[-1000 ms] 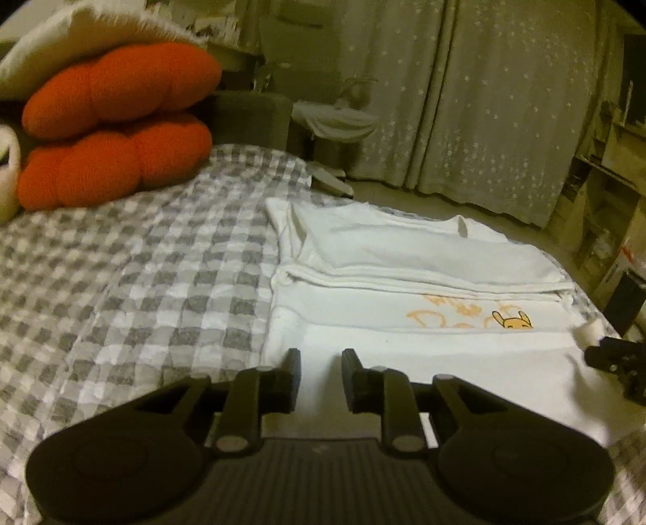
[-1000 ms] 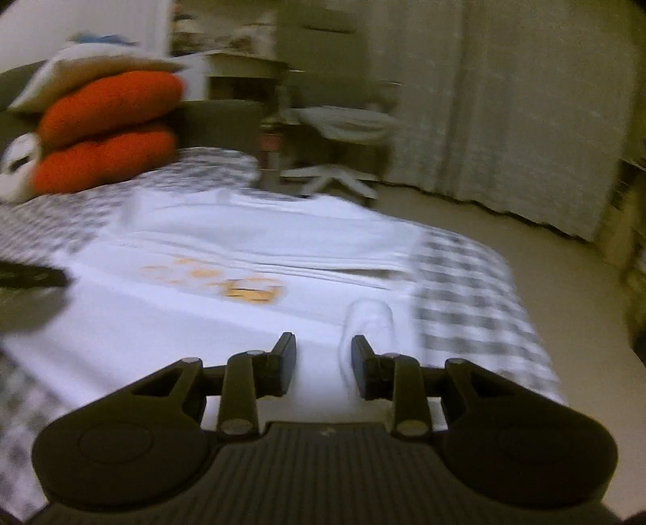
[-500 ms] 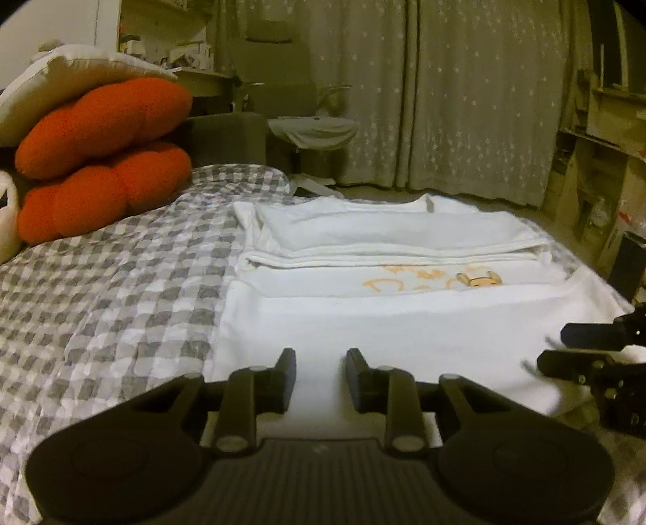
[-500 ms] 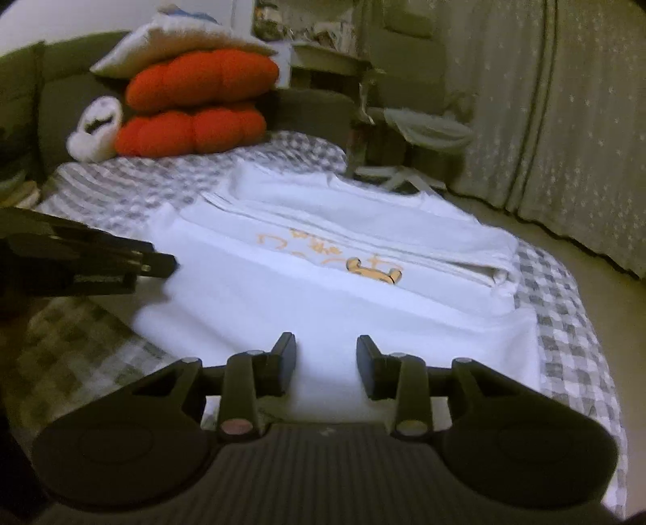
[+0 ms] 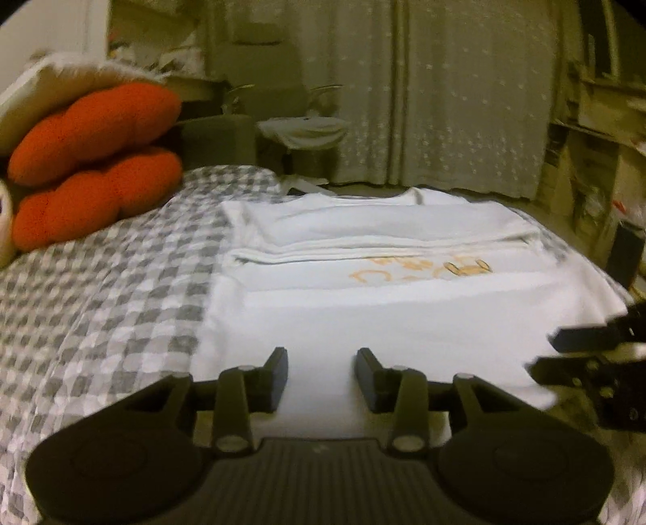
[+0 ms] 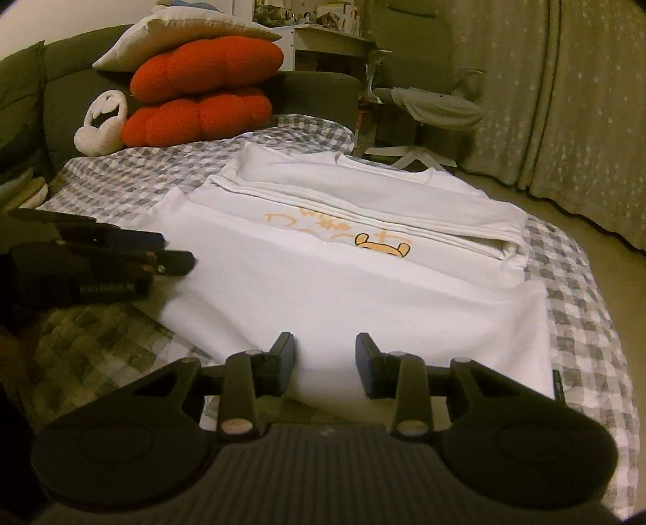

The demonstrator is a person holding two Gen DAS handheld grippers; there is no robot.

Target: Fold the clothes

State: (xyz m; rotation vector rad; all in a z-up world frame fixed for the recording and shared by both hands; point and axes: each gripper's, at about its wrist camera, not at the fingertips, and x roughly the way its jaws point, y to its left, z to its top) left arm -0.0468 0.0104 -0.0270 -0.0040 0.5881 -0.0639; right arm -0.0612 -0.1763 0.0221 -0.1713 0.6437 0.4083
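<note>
The white cotton T-shirt with an orange cartoon print [image 6: 363, 282], partly folded near the foot edge of the grey checked bedspread [image 5: 101, 290], looks light and limp, best pinched at its near hem corners by the spread, empty left gripper [image 5: 321, 373] and right gripper [image 6: 325, 359].

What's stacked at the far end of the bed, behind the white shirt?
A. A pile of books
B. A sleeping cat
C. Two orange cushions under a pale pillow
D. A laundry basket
C: two orange cushions sit stacked beyond the white shirt, with a pale pillow on top.
</note>
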